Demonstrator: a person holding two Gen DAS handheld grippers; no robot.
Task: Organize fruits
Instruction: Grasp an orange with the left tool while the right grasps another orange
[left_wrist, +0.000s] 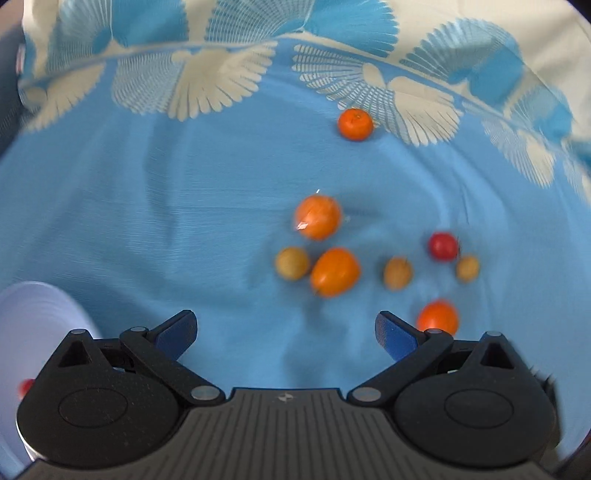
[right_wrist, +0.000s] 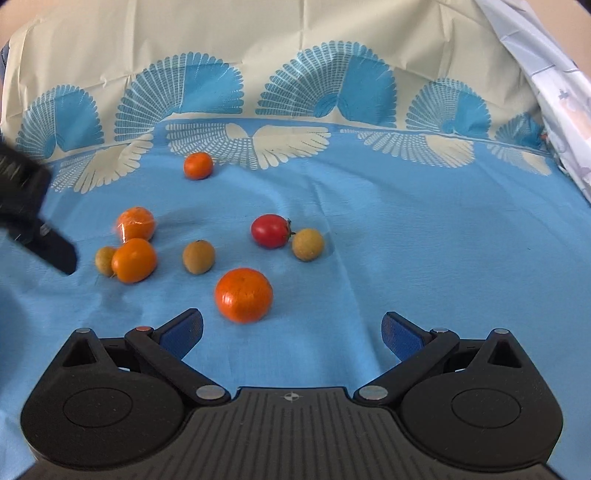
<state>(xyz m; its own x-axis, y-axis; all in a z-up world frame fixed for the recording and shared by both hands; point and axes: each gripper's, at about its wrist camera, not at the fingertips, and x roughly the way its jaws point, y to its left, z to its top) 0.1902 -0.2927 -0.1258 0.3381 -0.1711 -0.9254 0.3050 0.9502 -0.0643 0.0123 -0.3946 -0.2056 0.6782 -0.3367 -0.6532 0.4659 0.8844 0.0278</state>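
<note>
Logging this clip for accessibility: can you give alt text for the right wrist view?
The open right gripper hovers over a blue tablecloth scattered with eight fruits, the large orange nearest its fingers. A red tomato lies beyond; the left gripper enters at left.

The left tongs (left_wrist: 284, 325) are built of matte black plastic with a fine grainy texture. Two rounded housings sit side by side, each with a shallow oval recess on top and a small triangular cut-out near its outer shoulder. Between them lies a grey ribbed plate bearing a small round cross-shaped mark at its front edge. Black link arms run forward from silver rivets, and each ends in a blue pad (left_wrist: 177, 334). The right tongs (right_wrist: 291, 326) have the same look: black housings, grey ribbed plate, silver rivets, blue pads (right_wrist: 400, 334), though one rivet appears reddish.
</note>
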